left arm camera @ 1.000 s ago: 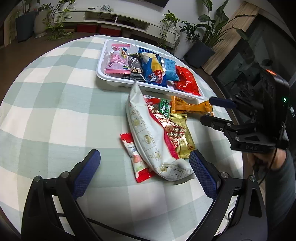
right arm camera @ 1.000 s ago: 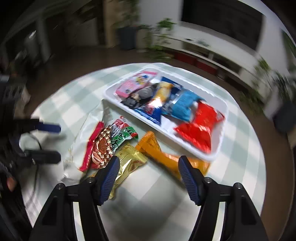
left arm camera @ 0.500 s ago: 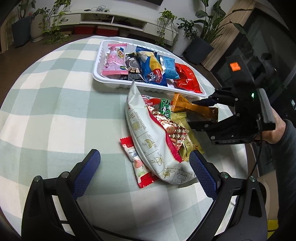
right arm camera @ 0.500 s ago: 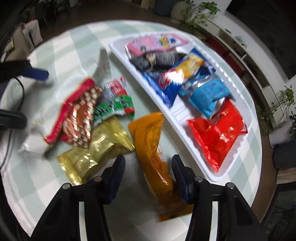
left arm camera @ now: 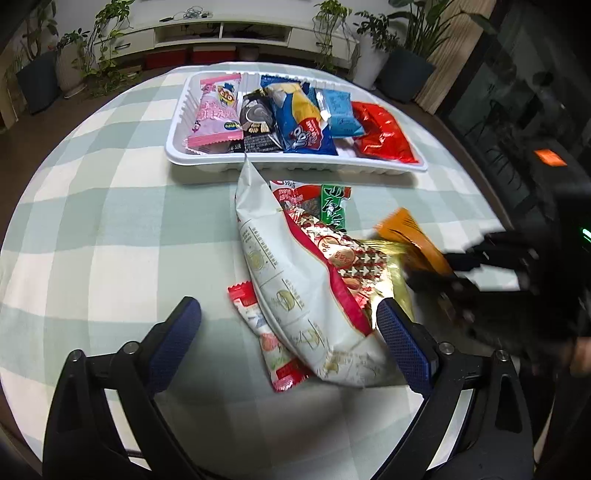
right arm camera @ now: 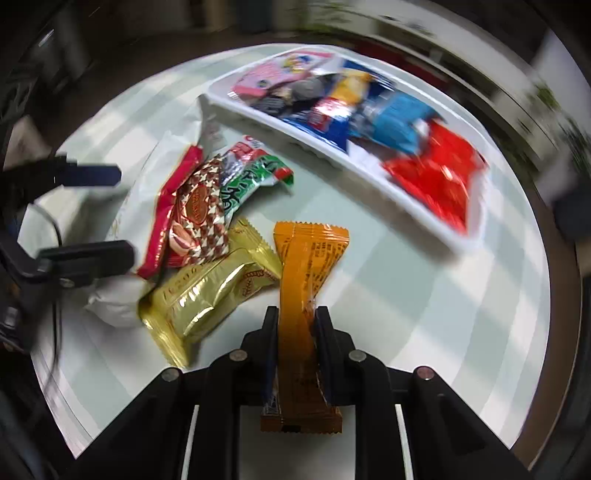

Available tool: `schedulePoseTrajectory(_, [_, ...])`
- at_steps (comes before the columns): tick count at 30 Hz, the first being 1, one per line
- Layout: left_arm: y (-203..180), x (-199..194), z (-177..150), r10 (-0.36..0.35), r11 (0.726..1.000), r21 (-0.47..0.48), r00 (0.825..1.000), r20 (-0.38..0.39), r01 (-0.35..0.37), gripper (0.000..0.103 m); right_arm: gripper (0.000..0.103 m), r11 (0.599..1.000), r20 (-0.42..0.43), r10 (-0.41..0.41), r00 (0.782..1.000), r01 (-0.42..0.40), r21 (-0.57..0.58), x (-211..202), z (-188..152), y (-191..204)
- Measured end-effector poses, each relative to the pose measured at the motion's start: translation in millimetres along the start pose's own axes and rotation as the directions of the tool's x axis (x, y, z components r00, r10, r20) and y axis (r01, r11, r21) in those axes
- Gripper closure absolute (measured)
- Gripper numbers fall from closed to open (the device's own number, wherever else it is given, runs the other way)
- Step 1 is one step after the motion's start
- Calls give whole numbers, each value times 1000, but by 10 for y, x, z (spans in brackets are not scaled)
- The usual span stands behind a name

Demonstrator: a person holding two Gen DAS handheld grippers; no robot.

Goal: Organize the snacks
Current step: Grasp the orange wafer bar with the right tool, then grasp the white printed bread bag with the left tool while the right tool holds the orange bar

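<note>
Pinching orange snack packet [right arm camera: 303, 280], right hand-held gripper [right arm camera: 295, 325] just closed, left hand-held gripper [left arm camera: 288, 332] wide, empty.

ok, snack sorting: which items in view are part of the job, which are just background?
Job:
- orange packet, pinched in the right gripper whose jaws just closed
- gold packet
- big white bag
- white tray
- left gripper, open

Background:
- potted plants
- low white shelf

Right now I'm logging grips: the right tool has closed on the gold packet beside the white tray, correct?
Not the gold packet. The right wrist view shows the right tool closed on the orange packet, beside the white tray.
</note>
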State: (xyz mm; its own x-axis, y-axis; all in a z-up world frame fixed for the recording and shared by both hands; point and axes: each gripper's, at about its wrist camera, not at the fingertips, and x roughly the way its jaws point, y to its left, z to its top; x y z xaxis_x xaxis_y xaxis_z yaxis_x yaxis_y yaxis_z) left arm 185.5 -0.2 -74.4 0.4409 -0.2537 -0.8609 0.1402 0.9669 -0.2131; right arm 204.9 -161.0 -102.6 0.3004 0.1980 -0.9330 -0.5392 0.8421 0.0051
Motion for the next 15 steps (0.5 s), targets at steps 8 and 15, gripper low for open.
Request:
schedulePoseTrajectory(8, [-52, 149, 144, 27, 999, 24, 998, -57, -26, 40, 82, 969, 125, -20, 992, -11, 245, -105, -438, -106])
schedulePoseTrajectory(15, [-177, 293, 178, 70, 994, 86, 995, -76, -63, 45, 81, 964, 152, -76, 985, 33, 266, -111, -526, -134])
